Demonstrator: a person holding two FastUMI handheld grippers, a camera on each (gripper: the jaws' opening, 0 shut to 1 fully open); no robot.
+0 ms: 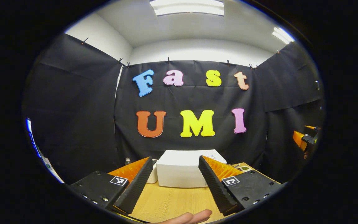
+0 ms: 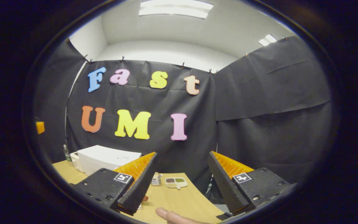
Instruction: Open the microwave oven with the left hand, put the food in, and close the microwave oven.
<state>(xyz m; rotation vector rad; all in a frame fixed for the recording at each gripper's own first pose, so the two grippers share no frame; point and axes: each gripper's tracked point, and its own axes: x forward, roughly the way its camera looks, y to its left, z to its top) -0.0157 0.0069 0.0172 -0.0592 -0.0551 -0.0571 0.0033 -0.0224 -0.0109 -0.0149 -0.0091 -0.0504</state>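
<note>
The left gripper (image 1: 174, 183) has its jaws spread wide with nothing between them, held above the worktop (image 1: 172, 202). Straight ahead through that gap, at lower centre of the left gripper view, stands the microwave oven (image 1: 185, 169), a plain white box whose long axis runs across the frame; its near face looks blank and closed, and no handle can be made out.

The right gripper (image 2: 182, 183) is likewise wide open and empty. In the right gripper view the microwave oven (image 2: 104, 158) sits off at lower left, farther away, so the left gripper looks the nearer and better lined up for opening the door. Just past the right jaws, low in the frame, a small tray of food (image 2: 176, 182) lies on the worktop (image 2: 182, 202), beside a small stacked object too small to identify.
</note>
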